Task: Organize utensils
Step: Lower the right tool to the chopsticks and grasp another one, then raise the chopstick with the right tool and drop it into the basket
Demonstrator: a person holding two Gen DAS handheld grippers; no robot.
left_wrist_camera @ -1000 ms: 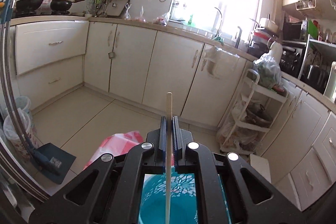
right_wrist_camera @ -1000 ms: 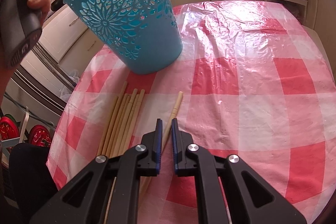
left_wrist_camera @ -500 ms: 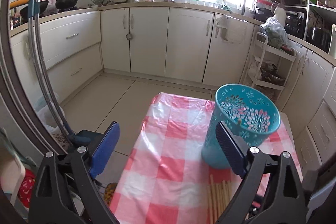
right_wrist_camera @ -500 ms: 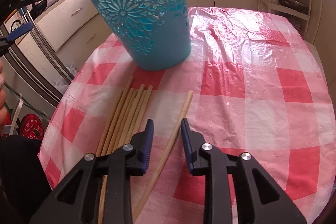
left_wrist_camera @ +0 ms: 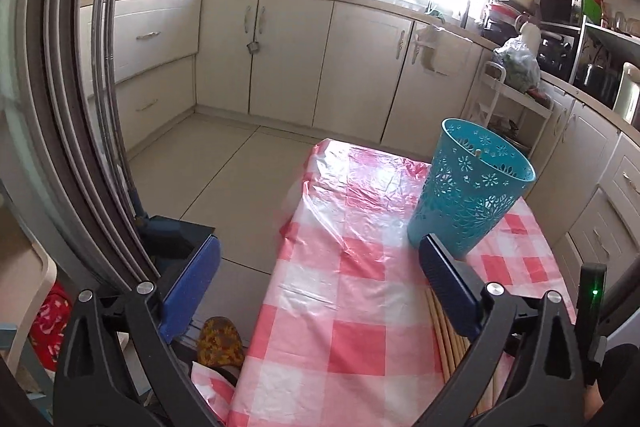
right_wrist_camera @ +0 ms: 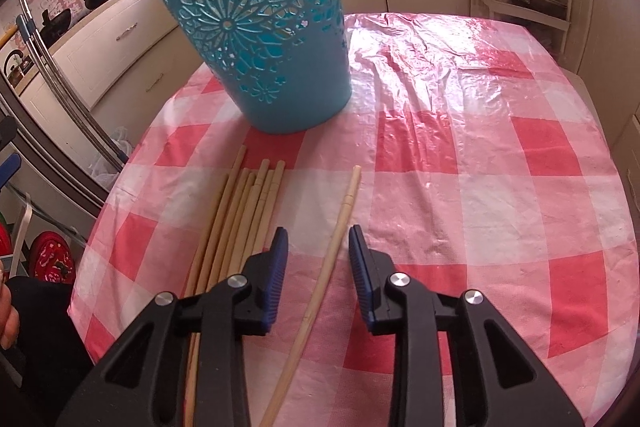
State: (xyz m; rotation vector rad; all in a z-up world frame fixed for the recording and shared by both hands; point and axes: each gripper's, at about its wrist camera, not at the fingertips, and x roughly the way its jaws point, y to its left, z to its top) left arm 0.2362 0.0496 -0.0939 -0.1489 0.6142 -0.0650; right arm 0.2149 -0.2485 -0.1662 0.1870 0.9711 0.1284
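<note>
Left wrist view: the left hand-held gripper (left_wrist_camera: 318, 281) stands fully spread, having just been opening, with nothing between its pads. The blue basket (left_wrist_camera: 470, 193) stands upright on the checked table (left_wrist_camera: 352, 267) at 2 o'clock; one stick tip (left_wrist_camera: 477, 153) shows inside its rim, a detail the other view hides.

Right wrist view: the right hand-held gripper (right_wrist_camera: 318, 251) is partly spread, having just been closing, and straddles the single chopstick (right_wrist_camera: 334, 241) without pressing it. The chopstick bundle (right_wrist_camera: 236, 223) lies at 10 o'clock, the basket at 11 o'clock.

Risk: the thin round chopstick may roll or pivot out of an off-centre pinch
</note>
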